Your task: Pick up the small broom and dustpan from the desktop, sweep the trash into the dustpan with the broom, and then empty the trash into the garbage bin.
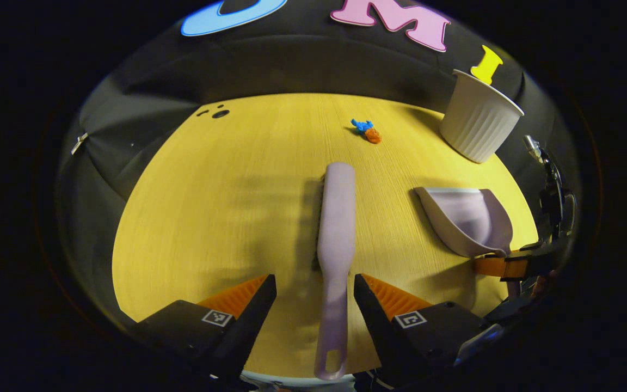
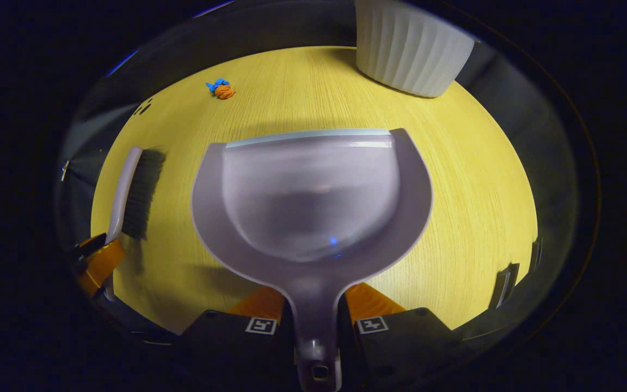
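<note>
Left gripper view: my left gripper [image 1: 314,296], jaws spread, straddles the lilac broom [image 1: 336,228] handle, not touching; trash [image 1: 368,131] at 12 o'clock; bin [image 1: 479,117] at 2, near the desk [image 1: 210,218] edge.
Right gripper view: my right gripper [image 2: 313,305] pinches the pale dustpan [image 2: 311,201] handle; bare desk at 3.

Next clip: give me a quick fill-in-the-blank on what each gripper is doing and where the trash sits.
1. The right gripper is shut on the ____ handle.
2. The left gripper is open, its fingers either side of the ____ handle.
3. The trash lies on the ____, not in the bin.

Missing words: dustpan; broom; table
</note>
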`<state>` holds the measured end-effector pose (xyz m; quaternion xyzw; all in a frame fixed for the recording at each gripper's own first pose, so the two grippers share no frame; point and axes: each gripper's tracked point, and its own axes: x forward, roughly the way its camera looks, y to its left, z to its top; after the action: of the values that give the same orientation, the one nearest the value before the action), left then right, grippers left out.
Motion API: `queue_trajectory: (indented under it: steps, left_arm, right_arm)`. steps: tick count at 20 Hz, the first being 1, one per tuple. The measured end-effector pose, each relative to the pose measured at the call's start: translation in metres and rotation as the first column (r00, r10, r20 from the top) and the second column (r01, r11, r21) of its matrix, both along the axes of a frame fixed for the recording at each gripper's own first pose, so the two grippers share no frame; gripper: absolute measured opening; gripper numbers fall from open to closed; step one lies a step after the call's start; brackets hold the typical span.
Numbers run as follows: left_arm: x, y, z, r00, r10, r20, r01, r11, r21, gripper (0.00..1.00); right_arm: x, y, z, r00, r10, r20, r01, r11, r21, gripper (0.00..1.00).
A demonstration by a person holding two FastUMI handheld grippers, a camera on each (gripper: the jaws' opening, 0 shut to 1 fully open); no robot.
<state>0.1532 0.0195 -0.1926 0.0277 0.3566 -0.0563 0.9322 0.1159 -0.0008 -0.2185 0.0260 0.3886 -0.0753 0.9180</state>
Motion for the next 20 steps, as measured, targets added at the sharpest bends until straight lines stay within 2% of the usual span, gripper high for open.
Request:
queue_trajectory:
  steps: [2,4,5,6,7,8,9,10,12,13,14,16,17,18,20]
  left_arm:
    - [0.007,-0.005,-0.007,0.999,-0.011,-0.032,0.012,1.000,0.024,0.92]
    - [0.012,-0.007,-0.015,0.998,-0.014,-0.065,0.018,0.998,0.063,0.90]
    - [0.014,-0.008,-0.019,0.997,-0.015,-0.077,0.021,0.996,0.082,0.89]
    - [0.018,-0.009,-0.025,0.996,-0.016,-0.089,0.025,0.995,0.094,0.87]
    - [0.019,-0.011,-0.030,0.994,-0.016,-0.106,0.026,0.995,0.095,0.81]
    - [0.021,-0.015,-0.031,0.995,-0.010,-0.098,0.019,0.996,0.082,0.77]
    - [0.024,-0.015,-0.029,0.996,-0.007,-0.085,0.014,0.997,0.074,0.69]
    - [0.025,-0.016,-0.030,0.996,0.000,-0.085,0.007,0.997,0.079,0.64]
    - [0.026,-0.015,-0.027,0.997,0.020,-0.080,-0.014,0.997,0.075,0.42]
    - [0.027,-0.016,-0.026,0.996,0.026,-0.082,-0.020,0.997,0.078,0.31]
    - [0.029,-0.017,-0.027,0.996,0.028,-0.079,-0.022,0.997,0.076,0.30]
    - [0.034,-0.017,-0.023,0.996,0.048,-0.070,-0.044,0.998,0.052,0.29]
    - [0.036,-0.015,-0.019,0.996,0.061,-0.061,-0.059,0.997,0.044,0.27]
    - [0.041,-0.013,-0.011,0.996,0.071,-0.046,-0.069,0.997,0.042,0.29]
    - [0.056,-0.010,0.003,0.998,0.063,-0.022,-0.062,0.997,0.049,0.29]
  right_arm:
    - [-0.002,0.000,0.001,0.999,0.034,-0.016,-0.034,0.999,0.038,0.33]
    - [-0.004,-0.001,0.000,0.997,0.065,-0.037,-0.061,0.994,0.086,0.36]
    - [-0.005,-0.001,-0.001,0.996,0.077,-0.048,-0.072,0.992,0.099,0.31]
    - [-0.006,-0.003,-0.001,0.995,0.089,-0.055,-0.083,0.991,0.101,0.36]
    - [-0.007,-0.004,-0.002,0.993,0.101,-0.058,-0.095,0.991,0.092,0.36]
    - [-0.008,-0.006,-0.002,0.992,0.114,-0.058,-0.110,0.991,0.074,0.31]
    - [-0.007,-0.008,-0.004,0.991,0.124,-0.058,-0.120,0.991,0.059,0.36]
    - [-0.006,-0.011,-0.003,0.990,0.130,-0.048,-0.128,0.991,0.050,0.36]
    - [-0.007,-0.013,-0.002,0.989,0.144,-0.037,-0.143,0.989,0.035,0.36]
    - [-0.007,-0.015,-0.001,0.987,0.154,-0.037,-0.153,0.988,0.028,0.40]
    - [-0.010,-0.017,0.001,0.987,0.158,-0.036,-0.157,0.987,0.028,0.36]
    - [-0.012,-0.020,0.005,0.984,0.174,-0.025,-0.173,0.985,0.016,0.36]
    - [-0.012,-0.021,0.008,0.982,0.188,-0.019,-0.188,0.982,0.001,0.40]
    - [-0.012,-0.024,0.012,0.979,0.204,-0.011,-0.204,0.979,-0.013,0.36]
    - [-0.016,-0.031,0.022,0.971,0.240,-0.002,-0.240,0.970,-0.039,0.36]
